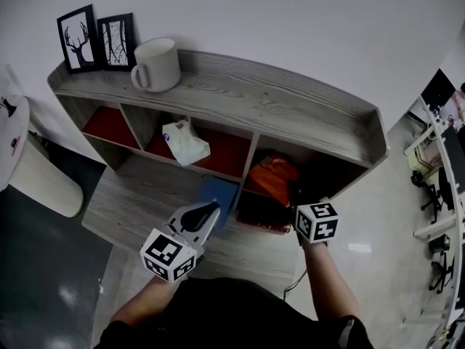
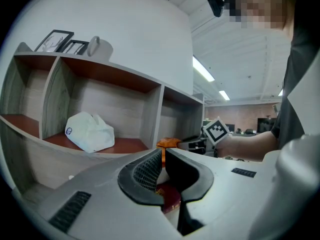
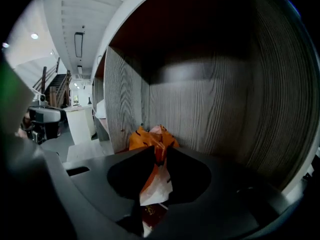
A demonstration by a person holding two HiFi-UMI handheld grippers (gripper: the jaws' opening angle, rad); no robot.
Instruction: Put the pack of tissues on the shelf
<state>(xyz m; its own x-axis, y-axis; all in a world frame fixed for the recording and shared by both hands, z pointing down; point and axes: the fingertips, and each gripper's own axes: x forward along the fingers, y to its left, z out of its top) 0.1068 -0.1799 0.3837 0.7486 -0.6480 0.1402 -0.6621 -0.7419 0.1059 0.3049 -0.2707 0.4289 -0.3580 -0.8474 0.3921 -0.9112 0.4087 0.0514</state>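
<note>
Though print blurs — right tongs [image 3: 160,151] pinch tissue pack [image 3: 145,138].

The head view looks steeply down from above the person, with the shelf unit [image 1: 290,115] arcing from 9 to 3 o'clock. The left gripper view stands back, facing the open compartments — the right gripper view sits close inside one. Both catch the orange pack [image 2: 167,143] near centre.

White mug [image 1: 156,64], framed pictures [image 1: 78,38], blue book [image 1: 216,195]
</note>
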